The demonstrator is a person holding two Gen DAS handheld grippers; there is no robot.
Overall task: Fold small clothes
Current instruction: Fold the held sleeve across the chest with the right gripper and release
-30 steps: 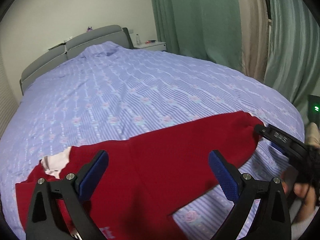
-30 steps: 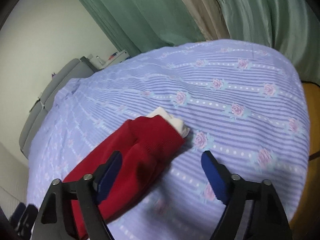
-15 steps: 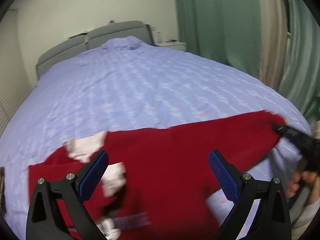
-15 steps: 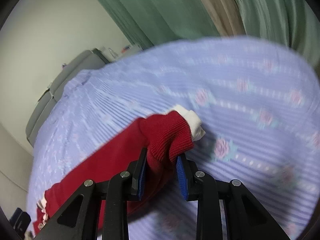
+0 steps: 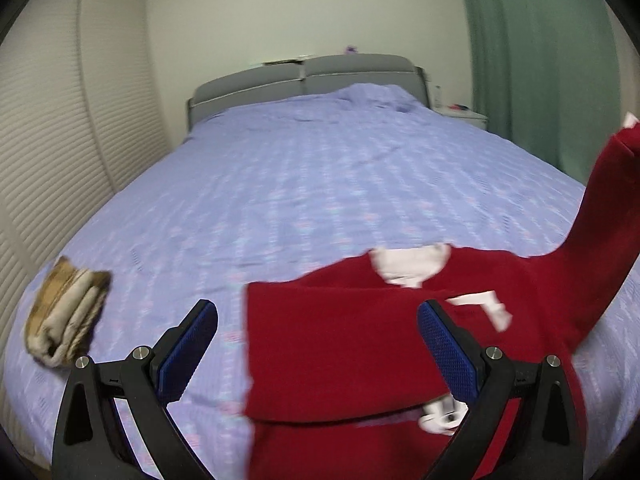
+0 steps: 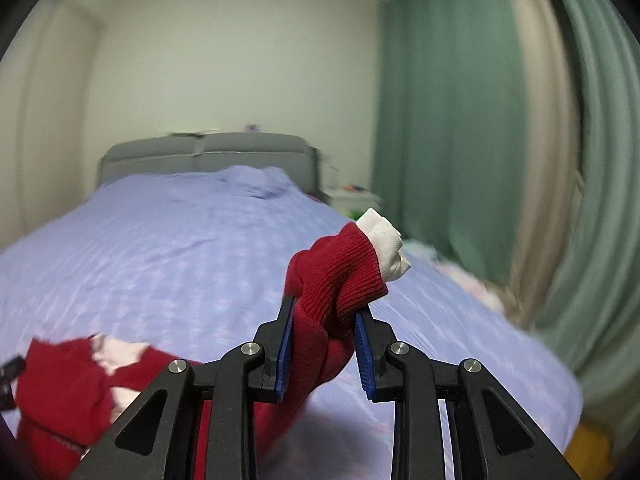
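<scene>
No container was to be seen; the bed point(image 5: 320, 184), spread with a lilac flowered cover, served as the work surface and bore everything. On its near part a small red sweater point(image 5: 344, 344) with a pale collar was laid, its body flat on the cover. At the bed's left edge a folded tan and cream cloth point(image 5: 64, 320) was set, well apart from the sweater.

Much was blurred in both views. The print on the cover could not be read clearly, and the small things on the white nightstand point(image 5: 464, 118) beside the grey headboard point(image 5: 304, 76) could not be made out. The sweater's lower hem was cut off by the bottom of the left wrist view and partly hidden behind the gripper's frame. A small white object near the right finger of that gripper could not be identified. In the right wrist view a dark shape at the far left edge was too cropped to be named.

The left gripper point(image 5: 318, 350) was held wide apart above the sweater's body, angled down toward the bed, with nothing pressed between its blue pads point(image 5: 188, 350). The right gripper point(image 6: 322, 354) was drawn narrow and clamped on the sweater's sleeve point(image 6: 336, 280) just behind its white cuff point(image 6: 386, 244); the sleeve was lifted clear of the cover, rising from the body to the raised gripper, which was pointed only slightly downward.
</scene>
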